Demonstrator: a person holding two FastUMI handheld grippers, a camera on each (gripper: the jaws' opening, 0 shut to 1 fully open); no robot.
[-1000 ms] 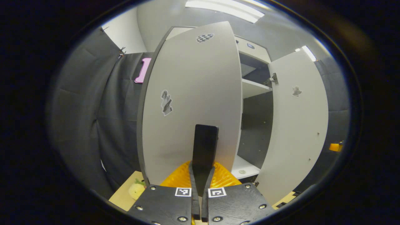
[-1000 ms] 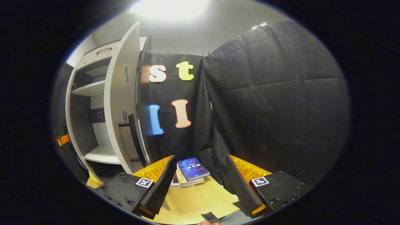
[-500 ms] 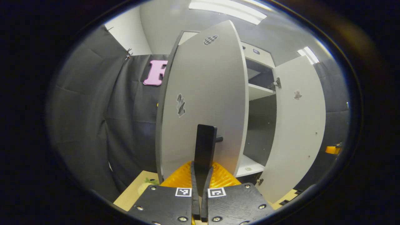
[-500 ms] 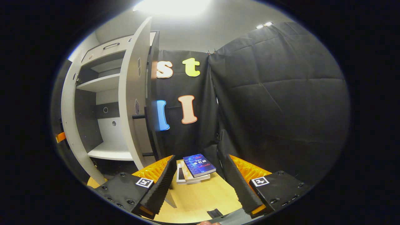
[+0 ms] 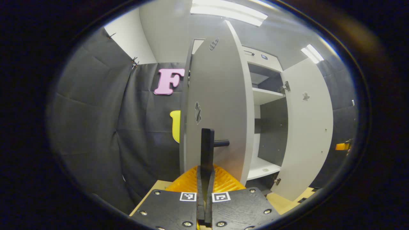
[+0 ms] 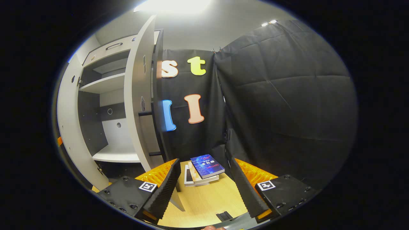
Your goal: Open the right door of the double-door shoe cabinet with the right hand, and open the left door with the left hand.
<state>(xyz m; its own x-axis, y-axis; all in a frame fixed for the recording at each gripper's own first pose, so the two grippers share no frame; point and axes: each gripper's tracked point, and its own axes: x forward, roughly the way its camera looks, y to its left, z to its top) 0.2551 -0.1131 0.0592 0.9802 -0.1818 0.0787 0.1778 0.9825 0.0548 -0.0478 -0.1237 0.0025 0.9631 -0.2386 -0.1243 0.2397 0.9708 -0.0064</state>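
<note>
In the left gripper view, the cabinet's grey left door (image 5: 217,105) stands swung out, almost edge-on to me. My left gripper (image 5: 205,179) is shut on that door's dark vertical handle (image 5: 207,143). The right door (image 5: 306,127) stands wide open, baring the shelves (image 5: 265,95). In the right gripper view, my right gripper (image 6: 204,188) is open and holds nothing. It sits to the right of the open right door (image 6: 139,95) and clear of its dark handle (image 6: 157,127). The left door (image 6: 68,127) shows at the far left.
A short stack of books (image 6: 206,166) lies on the wooden surface (image 6: 204,201) ahead of my right gripper. Black cloth walls (image 6: 287,105) close in to the right and behind. An orange part of the right gripper (image 5: 342,146) peeks out past the right door's edge.
The left door has swung farther open with my left gripper shut on its handle, now nearly edge-on. The right gripper has drifted slightly and stays open.
</note>
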